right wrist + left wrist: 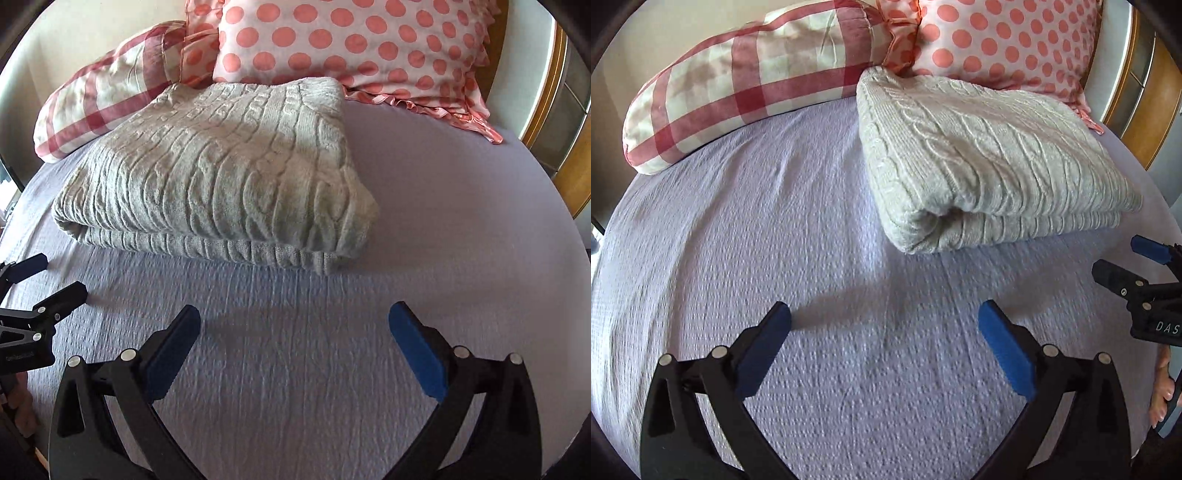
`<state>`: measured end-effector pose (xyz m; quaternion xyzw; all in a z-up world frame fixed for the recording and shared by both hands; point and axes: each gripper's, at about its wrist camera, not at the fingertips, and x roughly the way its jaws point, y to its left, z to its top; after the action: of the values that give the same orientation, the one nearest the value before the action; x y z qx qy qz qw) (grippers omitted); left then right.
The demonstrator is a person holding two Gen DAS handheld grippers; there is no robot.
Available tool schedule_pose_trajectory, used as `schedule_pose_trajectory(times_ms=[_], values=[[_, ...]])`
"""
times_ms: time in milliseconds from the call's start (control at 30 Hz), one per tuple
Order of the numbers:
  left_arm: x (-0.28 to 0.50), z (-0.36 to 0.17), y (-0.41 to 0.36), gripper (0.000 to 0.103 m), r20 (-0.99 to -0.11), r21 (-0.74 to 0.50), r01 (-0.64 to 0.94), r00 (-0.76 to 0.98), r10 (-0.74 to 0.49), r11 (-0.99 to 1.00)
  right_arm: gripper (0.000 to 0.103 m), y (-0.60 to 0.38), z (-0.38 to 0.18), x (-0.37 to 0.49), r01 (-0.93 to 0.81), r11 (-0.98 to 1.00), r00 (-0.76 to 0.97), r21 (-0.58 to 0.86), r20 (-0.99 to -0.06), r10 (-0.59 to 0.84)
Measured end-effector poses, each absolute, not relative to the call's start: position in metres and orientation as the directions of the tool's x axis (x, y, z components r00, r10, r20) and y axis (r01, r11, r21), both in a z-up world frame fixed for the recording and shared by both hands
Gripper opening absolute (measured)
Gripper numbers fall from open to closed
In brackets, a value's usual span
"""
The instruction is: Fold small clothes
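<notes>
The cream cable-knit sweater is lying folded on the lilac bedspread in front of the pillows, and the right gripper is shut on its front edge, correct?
Not quite. The right gripper is open and holds nothing: in the right wrist view its fingers are spread above bare bedspread, short of the cable-knit sweater. The sweater does lie folded in front of the pillows.

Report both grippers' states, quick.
Left gripper: open, holding nothing, over the lilac textured bedspread.
Right gripper: open, empty, short of the folded cream cable-knit sweater.
</notes>
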<state>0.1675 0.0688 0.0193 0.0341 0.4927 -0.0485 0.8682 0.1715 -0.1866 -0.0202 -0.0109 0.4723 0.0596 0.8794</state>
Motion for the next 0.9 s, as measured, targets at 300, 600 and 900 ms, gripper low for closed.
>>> schedule_pose_trajectory(times_ms=[300, 600, 900], values=[[0.1649, 0.0194, 0.0661, 0.101, -0.848, 0.007, 0.116, 0.527, -0.055, 0.993, 0.102, -0.1872, -0.0182, 0.1677, -0.111, 0.993, 0.556, 0.038, -0.826, 0.094], [0.1655, 0.0192, 0.0665, 0.101, -0.848, 0.006, 0.117, 0.527, -0.056, 0.993, 0.102, -0.1873, -0.0182, 0.1673, -0.117, 0.992, 0.557, 0.039, -0.825, 0.098], [0.1653, 0.0191, 0.0664, 0.101, -0.848, 0.006, 0.115, 0.527, -0.056, 0.993, 0.102, -0.1871, -0.0183, 0.1674, -0.115, 0.993, 0.557, 0.039, -0.825, 0.097]])
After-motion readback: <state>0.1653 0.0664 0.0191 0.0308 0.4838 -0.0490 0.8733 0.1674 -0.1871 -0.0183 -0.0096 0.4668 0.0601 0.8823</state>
